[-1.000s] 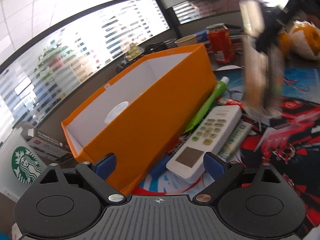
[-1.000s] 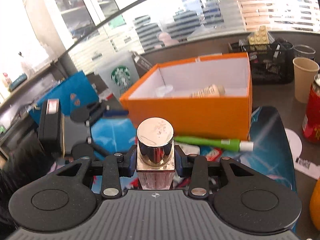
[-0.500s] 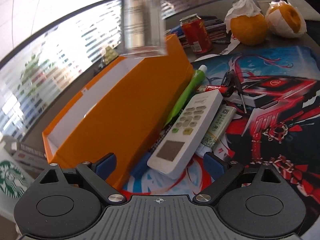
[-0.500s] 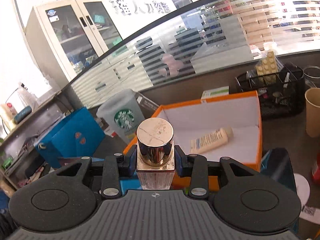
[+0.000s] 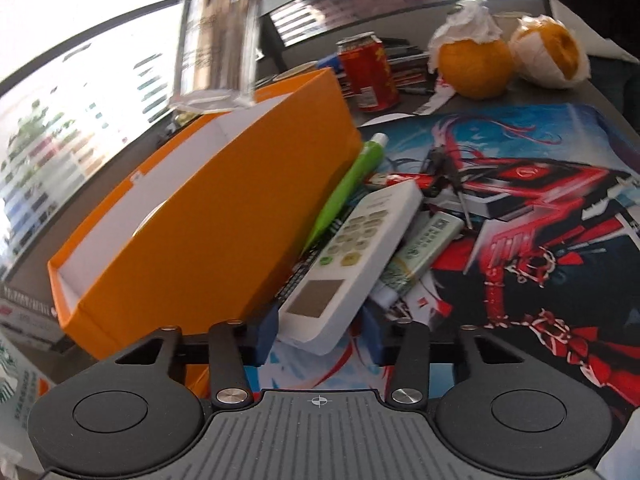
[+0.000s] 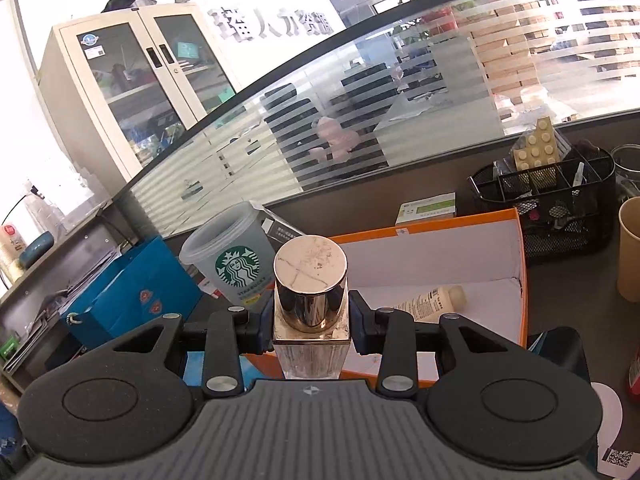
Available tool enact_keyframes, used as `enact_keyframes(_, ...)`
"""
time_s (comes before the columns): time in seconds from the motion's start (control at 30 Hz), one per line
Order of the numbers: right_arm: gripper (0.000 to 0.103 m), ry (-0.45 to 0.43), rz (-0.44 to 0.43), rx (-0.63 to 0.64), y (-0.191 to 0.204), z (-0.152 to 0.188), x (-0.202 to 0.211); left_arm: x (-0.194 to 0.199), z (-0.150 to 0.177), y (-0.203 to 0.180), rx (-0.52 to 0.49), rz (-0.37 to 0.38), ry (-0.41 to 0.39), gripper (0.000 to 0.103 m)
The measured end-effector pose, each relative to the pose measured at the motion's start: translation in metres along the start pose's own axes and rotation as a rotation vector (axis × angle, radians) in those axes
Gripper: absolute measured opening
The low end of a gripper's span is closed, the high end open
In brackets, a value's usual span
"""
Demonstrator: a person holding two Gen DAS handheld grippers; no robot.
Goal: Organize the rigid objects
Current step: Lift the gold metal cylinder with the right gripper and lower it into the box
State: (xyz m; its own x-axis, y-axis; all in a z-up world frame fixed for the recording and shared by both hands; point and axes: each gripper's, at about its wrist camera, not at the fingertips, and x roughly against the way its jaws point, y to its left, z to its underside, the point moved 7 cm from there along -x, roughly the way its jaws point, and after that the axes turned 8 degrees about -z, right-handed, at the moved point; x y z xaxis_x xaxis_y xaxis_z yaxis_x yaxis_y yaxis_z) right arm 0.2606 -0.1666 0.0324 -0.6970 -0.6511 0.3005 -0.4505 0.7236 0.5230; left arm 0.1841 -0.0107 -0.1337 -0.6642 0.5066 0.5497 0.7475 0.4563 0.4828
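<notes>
An orange box lies open on the desk, with a cream tube inside it. A white remote rests against the box's near wall. My left gripper is closing on the remote's near end, and its blue pads look to touch both sides. My right gripper is shut on a glass perfume bottle with a metal cap. It holds the bottle upright above the box's near edge. In the left wrist view the bottle hangs blurred over the box's far end.
A green tube and a pale ointment tube lie beside the remote on a printed mat. Behind stand a red can and two oranges. Around the box are a Starbucks cup, a mesh organiser and a paper cup.
The left jaws have closed in from wide open onto the remote's near end. The right gripper has carried the bottle up and across to above the orange box.
</notes>
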Motion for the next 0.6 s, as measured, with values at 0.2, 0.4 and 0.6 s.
enact_keyframes(0.2, 0.035, 0.0, 0.0, -0.001, -0.001, -0.001, -0.002, -0.005, -0.008, -0.007, -0.076, 0.015, -0.021, 0.04)
enact_keyframes(0.4, 0.035, 0.003, 0.012, -0.021, -0.011, -0.005, -0.01, -0.011, -0.018, -0.016, -0.09, 0.05, -0.053, 0.033)
enact_keyframes(0.6, 0.035, -0.014, 0.029, -0.098, -0.041, -0.011, -0.019, -0.01, -0.025, -0.011, 0.011, 0.084, -0.051, 0.029)
